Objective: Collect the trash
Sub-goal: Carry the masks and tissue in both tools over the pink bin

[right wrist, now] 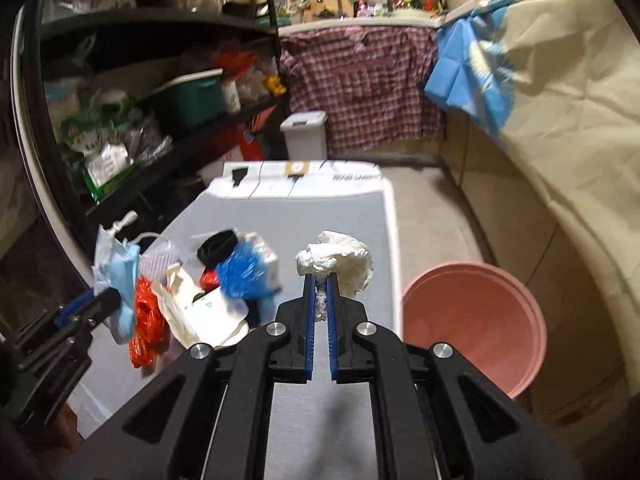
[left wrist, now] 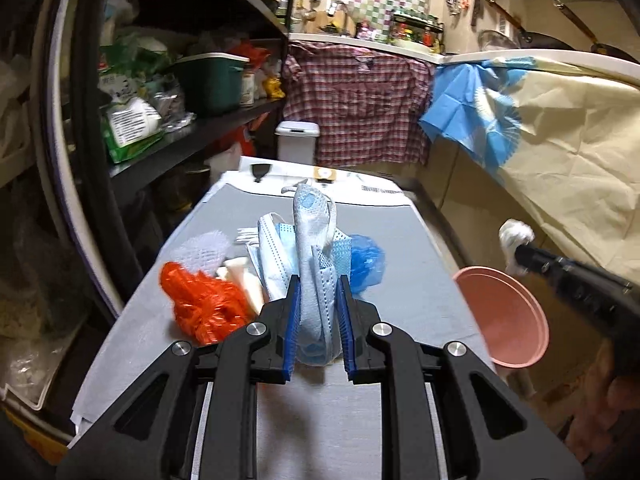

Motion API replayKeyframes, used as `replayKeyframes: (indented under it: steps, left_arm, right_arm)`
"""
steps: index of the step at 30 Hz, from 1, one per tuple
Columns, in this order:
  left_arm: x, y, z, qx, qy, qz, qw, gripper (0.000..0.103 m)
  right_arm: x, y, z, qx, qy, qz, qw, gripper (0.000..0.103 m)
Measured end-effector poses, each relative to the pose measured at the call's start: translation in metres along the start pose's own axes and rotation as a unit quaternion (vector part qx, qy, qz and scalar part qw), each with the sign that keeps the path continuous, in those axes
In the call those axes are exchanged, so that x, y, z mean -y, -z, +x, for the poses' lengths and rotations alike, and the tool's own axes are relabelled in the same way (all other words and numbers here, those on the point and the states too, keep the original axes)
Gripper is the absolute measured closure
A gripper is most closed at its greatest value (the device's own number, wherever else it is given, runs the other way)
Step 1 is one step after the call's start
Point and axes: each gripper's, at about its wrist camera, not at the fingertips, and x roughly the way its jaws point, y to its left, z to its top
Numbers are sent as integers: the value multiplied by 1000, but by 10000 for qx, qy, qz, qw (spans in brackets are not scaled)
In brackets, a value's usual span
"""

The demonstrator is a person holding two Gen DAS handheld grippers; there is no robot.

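Left claw: clamped on a bundle of face masks, which stands up between the blue pads above the table; in the right wrist view the same claw shows at the left edge of the table with the masks hanging from it.
Orange plastic bag: crumpled on the table near its left edge, just left of the left claw; beside it lie a white foam net and some cream paper scraps.
Pile in the middle of the table: in the right wrist view, a white paper wrapper, a black band and a crumpled blue plastic bag lie touching one another.
Right claw: shut tight on a crumpled white tissue, held above the table near its right edge; in the left wrist view the tissue sits at the tip of that claw, past the right edge.
Pink bucket: off the table, just beside its right edge and lower down, mouth open toward the camera.
Far end of the table: white printed sheets lie across it.
Background: a white bin stands on the floor beyond the far end, with a dark shelf full of goods along the left.
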Motion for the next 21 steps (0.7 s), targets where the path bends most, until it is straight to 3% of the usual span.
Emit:
replayKeyframes:
  steps: [12, 17, 21]
  left_arm:
    - [62, -15, -4, -111, 808, 488, 9955, 85]
    - [93, -20, 11, -200, 1146, 583, 9915, 85]
    - [122, -22, 28, -322, 1446, 742, 9862, 85]
  right_arm:
    - [83, -20, -49, 443, 600, 294, 9968, 97]
    - [118, -19, -49, 464, 938, 392, 9937, 97]
    - [142, -10, -35, 379, 952, 739, 9920, 97]
